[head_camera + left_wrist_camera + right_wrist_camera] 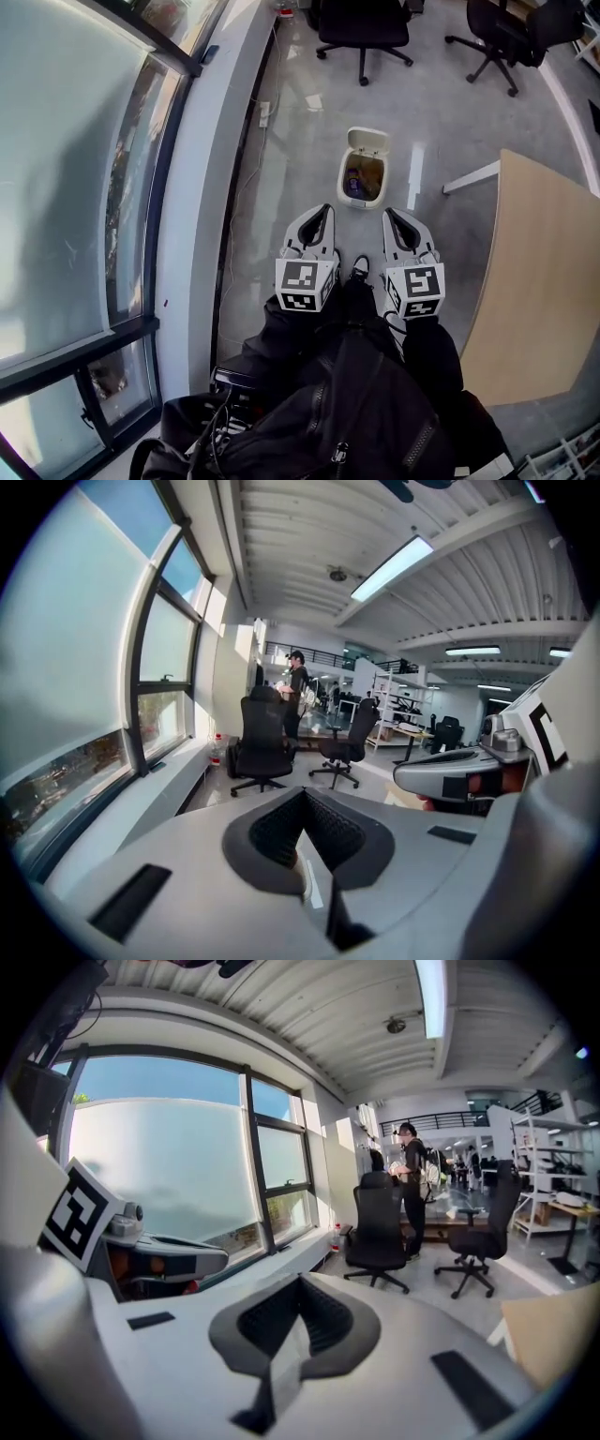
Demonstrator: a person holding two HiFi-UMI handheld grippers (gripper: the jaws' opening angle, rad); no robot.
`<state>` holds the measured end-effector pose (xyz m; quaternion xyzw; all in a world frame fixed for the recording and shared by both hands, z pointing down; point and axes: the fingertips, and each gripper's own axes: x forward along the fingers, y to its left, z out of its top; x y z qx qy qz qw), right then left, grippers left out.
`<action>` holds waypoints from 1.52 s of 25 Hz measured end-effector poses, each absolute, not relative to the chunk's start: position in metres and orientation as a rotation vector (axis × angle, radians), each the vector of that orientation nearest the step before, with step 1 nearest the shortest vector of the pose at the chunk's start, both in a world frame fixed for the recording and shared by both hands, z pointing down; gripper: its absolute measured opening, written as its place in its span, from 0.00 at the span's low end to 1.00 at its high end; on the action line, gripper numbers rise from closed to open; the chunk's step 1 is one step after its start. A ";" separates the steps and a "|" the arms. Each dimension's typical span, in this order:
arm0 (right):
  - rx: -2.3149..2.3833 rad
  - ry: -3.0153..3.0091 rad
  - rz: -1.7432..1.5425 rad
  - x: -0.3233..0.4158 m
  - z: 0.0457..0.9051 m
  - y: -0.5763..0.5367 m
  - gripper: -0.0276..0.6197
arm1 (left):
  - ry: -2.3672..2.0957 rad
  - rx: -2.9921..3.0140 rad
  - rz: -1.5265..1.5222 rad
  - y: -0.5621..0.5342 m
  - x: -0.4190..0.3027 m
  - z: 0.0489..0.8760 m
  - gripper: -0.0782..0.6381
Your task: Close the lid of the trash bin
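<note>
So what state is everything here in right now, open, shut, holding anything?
Small white plastic trash bin: open, dark contents inside.
Bin's white lid: flipped up at the far side.
Left gripper: jaws together, empty.
Right gripper: jaws together, empty.

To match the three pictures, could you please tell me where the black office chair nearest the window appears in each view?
Head view: black office chair at the top edge, beyond the trash bin.
Left gripper view: chair left of centre, above the jaws.
Right gripper view: chair right of centre.
Shared landmark: a second office chair on its right.
</note>
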<state>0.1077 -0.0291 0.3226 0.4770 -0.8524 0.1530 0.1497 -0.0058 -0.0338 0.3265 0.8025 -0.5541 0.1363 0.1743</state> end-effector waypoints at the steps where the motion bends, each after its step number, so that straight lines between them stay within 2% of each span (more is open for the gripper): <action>1: 1.353 -2.438 0.452 0.103 0.333 -0.035 0.05 | -1.567 2.257 0.394 -0.038 -0.011 0.337 0.11; 12: 0.920 -2.348 0.525 0.060 0.476 -0.068 0.05 | -1.388 2.081 0.590 -0.060 -0.035 0.474 0.11; 23: 0.738 -2.271 0.469 0.040 0.611 -0.107 0.05 | -1.325 1.925 0.714 -0.056 -0.082 0.614 0.11; 38: 0.622 -2.127 0.222 0.072 0.703 -0.226 0.05 | -1.253 1.768 0.750 -0.010 -0.095 0.693 0.11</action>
